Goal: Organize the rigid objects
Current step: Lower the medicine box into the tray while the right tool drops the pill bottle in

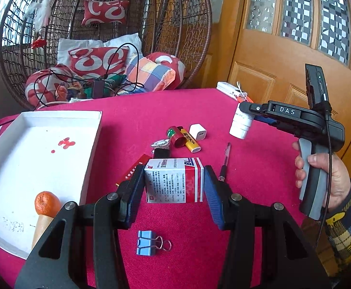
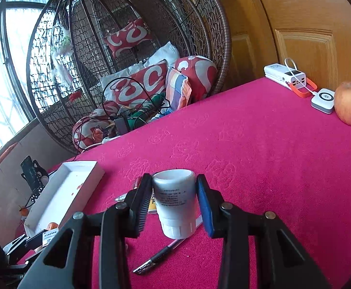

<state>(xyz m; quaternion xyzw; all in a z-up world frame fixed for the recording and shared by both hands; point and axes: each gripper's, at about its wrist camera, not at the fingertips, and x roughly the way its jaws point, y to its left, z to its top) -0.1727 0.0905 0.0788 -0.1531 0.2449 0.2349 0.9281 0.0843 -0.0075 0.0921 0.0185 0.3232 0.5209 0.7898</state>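
My left gripper (image 1: 174, 172) is shut on a white, red and blue medicine box (image 1: 175, 183), held above the pink tablecloth, its pads pressing the box's two sides. To its left lies a white tray (image 1: 43, 132) with an orange (image 1: 46, 203) and a tan object in it. My right gripper (image 2: 174, 178) is shut on a white pill bottle (image 2: 175, 204), held cap-down off the cloth. In the left wrist view that bottle (image 1: 240, 127) hangs from the right gripper (image 1: 245, 109) at the right, with a hand on the handle.
On the cloth lie a pen (image 1: 224, 161), a blue binder clip (image 1: 149, 243), a red-green battery (image 1: 176, 137), a yellow lighter (image 1: 191, 142) and a white charger cube (image 1: 197, 132). A power bank (image 2: 286, 74) and an apple (image 2: 349, 102) sit at the far edge. A wicker chair stands behind.
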